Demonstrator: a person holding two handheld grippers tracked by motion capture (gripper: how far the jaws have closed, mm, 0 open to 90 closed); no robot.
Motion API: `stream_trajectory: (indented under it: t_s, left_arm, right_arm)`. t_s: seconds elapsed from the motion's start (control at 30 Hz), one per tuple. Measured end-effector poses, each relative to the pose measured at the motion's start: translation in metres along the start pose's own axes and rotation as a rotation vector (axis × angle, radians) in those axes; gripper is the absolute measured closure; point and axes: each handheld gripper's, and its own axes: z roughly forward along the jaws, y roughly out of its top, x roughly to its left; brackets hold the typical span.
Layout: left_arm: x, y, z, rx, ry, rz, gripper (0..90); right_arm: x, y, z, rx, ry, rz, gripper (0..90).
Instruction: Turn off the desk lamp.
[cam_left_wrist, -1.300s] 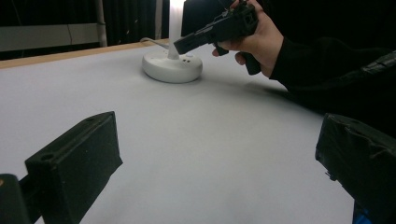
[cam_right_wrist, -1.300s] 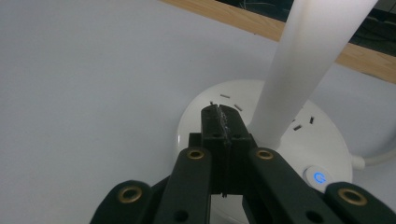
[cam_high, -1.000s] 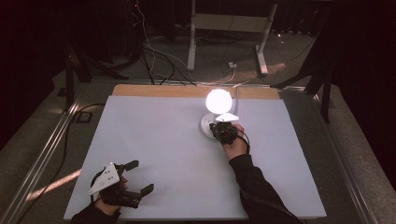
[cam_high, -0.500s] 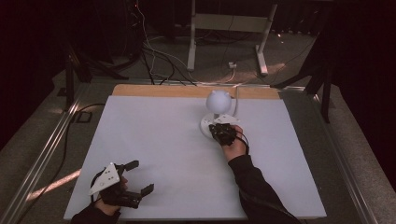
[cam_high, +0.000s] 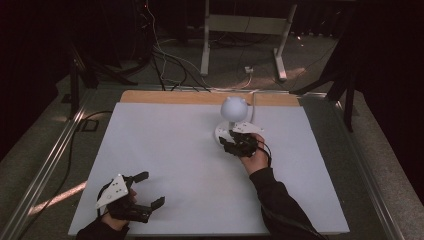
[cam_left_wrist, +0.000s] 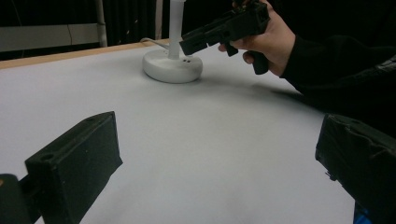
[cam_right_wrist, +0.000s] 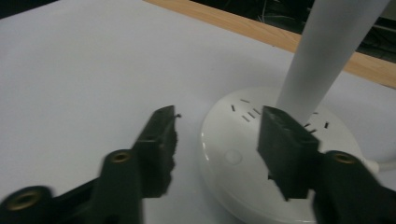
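Observation:
A white desk lamp with a round globe head (cam_high: 234, 108) stands on its disc base (cam_high: 222, 134) at the back middle of the white table; the globe is dark. My right gripper (cam_high: 231, 145) hovers open just over the near edge of that base. In the right gripper view its jaws (cam_right_wrist: 217, 116) straddle the rim of the base (cam_right_wrist: 243, 163), with the white stem (cam_right_wrist: 322, 51) behind and a small round button (cam_right_wrist: 232, 156) between them. My left gripper (cam_high: 150, 189) rests open and empty at the front left corner, facing the lamp base (cam_left_wrist: 172, 67) and the right gripper (cam_left_wrist: 224, 28).
The white table top (cam_high: 165, 145) has a wooden strip (cam_high: 170, 97) along its far edge. The lamp's white cable (cam_high: 253, 102) runs off the back. Metal rails (cam_high: 50, 160) flank the table, and a stand with cables (cam_high: 240, 30) sits on the floor behind.
The lamp globe shone brightly a second ago, dimmed, and is now dark. My right gripper has drawn back slightly from the base. The left gripper has stayed put.

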Motion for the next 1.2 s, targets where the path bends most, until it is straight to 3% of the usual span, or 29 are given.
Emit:
stream_trajectory:
  t_s: [0.23,0.43,0.83,1.07,1.2]
  left_arm:
    - [0.0,0.0,-0.001,-0.002,0.001,-0.001,0.6]
    - [0.0,0.0,-0.001,-0.004,0.002,-0.002,0.6]
    - [-0.001,0.0,-0.001,-0.004,0.001,-0.002,0.6]
    - [-0.001,0.0,0.0,-0.002,0.0,0.0,0.6]
    - [-0.001,0.0,0.0,0.0,-0.001,0.002,0.6]
  right_arm:
    - [0.001,0.001,-0.011,0.007,0.048,0.024,26.0]
    - [0.0,-0.002,-0.022,0.024,0.12,0.057,0.9]
    - [-0.001,-0.025,-0.055,-0.002,0.128,0.022,0.0]
    - [-0.009,-0.045,-0.079,0.015,0.119,0.024,0.0]
    - [-0.012,-0.06,-0.092,0.026,0.104,0.002,0.0]
